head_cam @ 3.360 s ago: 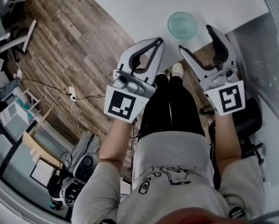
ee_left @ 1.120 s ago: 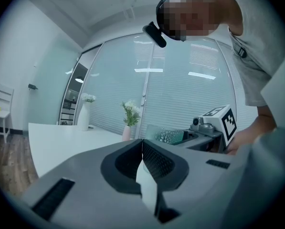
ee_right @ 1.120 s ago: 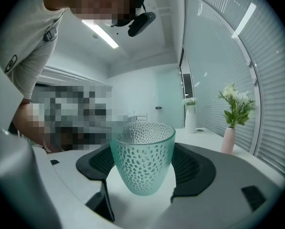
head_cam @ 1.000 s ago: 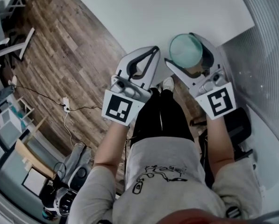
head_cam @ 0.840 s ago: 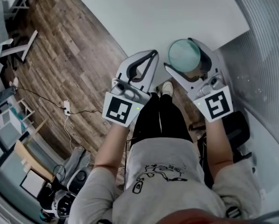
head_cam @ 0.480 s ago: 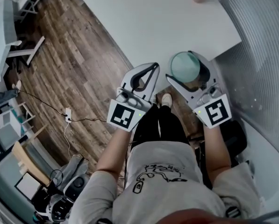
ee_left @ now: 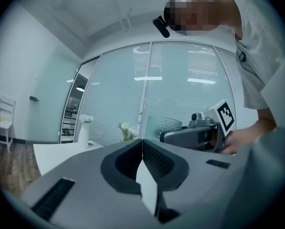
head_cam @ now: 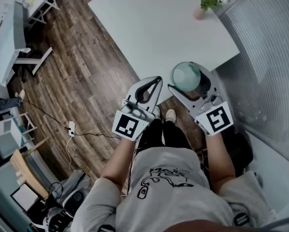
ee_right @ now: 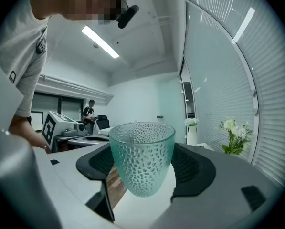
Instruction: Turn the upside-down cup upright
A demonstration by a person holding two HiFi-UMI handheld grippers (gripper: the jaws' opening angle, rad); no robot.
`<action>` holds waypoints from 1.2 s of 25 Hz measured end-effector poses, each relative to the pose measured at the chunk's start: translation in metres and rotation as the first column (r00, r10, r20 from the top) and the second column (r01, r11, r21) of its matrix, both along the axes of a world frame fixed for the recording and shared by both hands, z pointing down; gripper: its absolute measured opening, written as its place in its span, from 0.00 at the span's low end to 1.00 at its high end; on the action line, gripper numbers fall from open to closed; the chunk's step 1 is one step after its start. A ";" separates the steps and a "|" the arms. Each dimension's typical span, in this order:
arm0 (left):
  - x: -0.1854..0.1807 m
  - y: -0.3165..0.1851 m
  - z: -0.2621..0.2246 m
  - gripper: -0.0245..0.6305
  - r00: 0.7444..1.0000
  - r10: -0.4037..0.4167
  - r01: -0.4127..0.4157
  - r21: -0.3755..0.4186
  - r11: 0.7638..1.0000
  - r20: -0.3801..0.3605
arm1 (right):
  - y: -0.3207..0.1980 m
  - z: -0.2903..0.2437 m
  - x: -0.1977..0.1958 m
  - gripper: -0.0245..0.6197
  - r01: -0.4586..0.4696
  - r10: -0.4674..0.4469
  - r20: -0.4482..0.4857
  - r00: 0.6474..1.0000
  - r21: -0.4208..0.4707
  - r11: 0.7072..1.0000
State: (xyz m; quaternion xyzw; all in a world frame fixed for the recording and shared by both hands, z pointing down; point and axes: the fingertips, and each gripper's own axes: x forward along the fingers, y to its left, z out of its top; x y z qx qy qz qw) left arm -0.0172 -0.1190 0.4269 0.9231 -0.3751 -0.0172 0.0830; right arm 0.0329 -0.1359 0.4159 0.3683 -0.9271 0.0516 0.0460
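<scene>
A person is standing at the near corner of a white table, holding a gripper in each hand, as seen from overhead. In the centre right of the head view, the right gripper is clamping a dimpled, pale-green glass cup between its dark pads. The cup is sitting just off the table's edge and appears to be hanging clear of the surface.

In the right gripper view, the cup is filling the middle of the frame. Its wide rim is pointing toward the top of the frame and its narrow rounded end toward the bottom. That top end is looking like the open mouth, though this is not certain.

The left gripper is hovering just left of the right one, with its jaws pressed together on nothing. A small vase of flowers is standing at the table's far corner, in the upper right.

To do this step well, the person is probably needing to:
- keep the squeeze steady on the slippery glass;
- check which end is open before rolling the wrist;
- lower the cup base-first onto bare table, well in from the edge;
- loosen the jaws only once the base is resting flat.
</scene>
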 end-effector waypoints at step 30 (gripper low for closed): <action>0.011 0.051 -0.128 0.06 0.998 0.065 -0.063 0.079 0.995 -0.025 | 0.045 -0.136 0.012 0.61 -0.028 0.032 -0.039 0.999 0.097 0.995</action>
